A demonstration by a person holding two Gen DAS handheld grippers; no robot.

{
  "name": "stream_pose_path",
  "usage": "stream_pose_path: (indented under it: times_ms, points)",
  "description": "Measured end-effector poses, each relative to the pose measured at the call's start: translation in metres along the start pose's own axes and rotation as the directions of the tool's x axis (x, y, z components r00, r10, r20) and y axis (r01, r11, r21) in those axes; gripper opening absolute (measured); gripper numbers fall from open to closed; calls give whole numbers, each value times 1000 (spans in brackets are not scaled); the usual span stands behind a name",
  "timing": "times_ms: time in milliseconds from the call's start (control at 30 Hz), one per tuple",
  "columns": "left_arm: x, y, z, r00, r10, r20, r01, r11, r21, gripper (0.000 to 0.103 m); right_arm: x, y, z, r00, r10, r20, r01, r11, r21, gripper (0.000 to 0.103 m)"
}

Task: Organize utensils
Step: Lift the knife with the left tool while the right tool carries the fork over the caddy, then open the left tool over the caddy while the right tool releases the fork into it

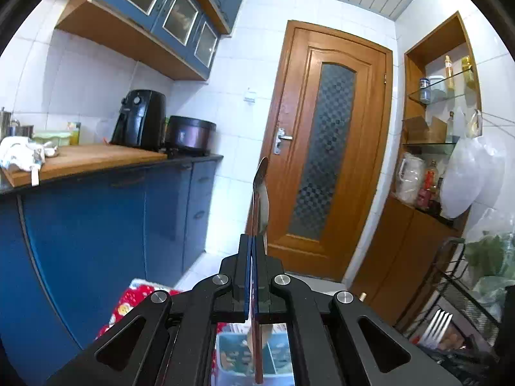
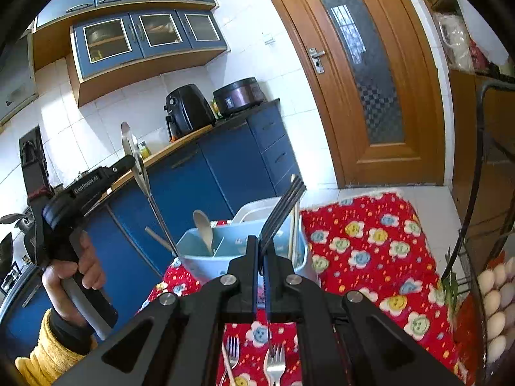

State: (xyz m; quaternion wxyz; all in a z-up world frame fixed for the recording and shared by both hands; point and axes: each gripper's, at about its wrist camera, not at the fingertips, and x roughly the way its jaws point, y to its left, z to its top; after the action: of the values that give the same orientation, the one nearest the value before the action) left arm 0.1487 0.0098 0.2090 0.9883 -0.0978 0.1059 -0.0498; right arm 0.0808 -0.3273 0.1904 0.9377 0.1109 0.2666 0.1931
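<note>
My left gripper (image 1: 253, 241) is shut on a metal spoon (image 1: 261, 193), bowl pointing up, handle hanging down over the light blue utensil holder (image 1: 273, 350). In the right wrist view the left gripper (image 2: 130, 160) holds that spoon (image 2: 138, 160) with its handle tip at the holder's left rim (image 2: 193, 259). My right gripper (image 2: 261, 244) is shut on a fork (image 2: 283, 207), tines up, just in front of the holder. The holder contains a wooden spoon (image 2: 204, 230) and chopsticks (image 2: 293, 225). Two forks (image 2: 274, 365) lie on the red flowered cloth (image 2: 370, 241) below.
Blue cabinets and a counter (image 1: 96, 160) with an air fryer (image 1: 140, 119) and cooker stand on the left. A wooden door (image 1: 325, 148) is ahead. A black wire rack (image 2: 476, 193) with eggs (image 2: 497, 292) is on the right. A fork (image 1: 437, 325) shows at lower right.
</note>
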Motion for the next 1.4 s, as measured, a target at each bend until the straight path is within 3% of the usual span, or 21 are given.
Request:
stream_pose_path:
  times_ms: [133, 467, 933, 1400]
  points:
    - [10, -1, 0, 999, 33, 28, -34, 999, 15, 0, 3, 2, 18, 999, -18, 28, 18, 1000, -22, 4]
    - [32, -4, -18, 998, 64, 15, -65, 995, 71, 1, 21, 12, 63, 987, -91, 132, 103, 991, -86, 4]
    - [54, 2, -46, 996, 68, -55, -64, 995, 83, 1, 87, -5, 39, 991, -131, 22, 132, 988, -77, 4]
    - [72, 8, -70, 986, 55, -160, -46, 997, 65, 1, 104, -15, 19, 992, -111, -56, 109, 993, -45, 6]
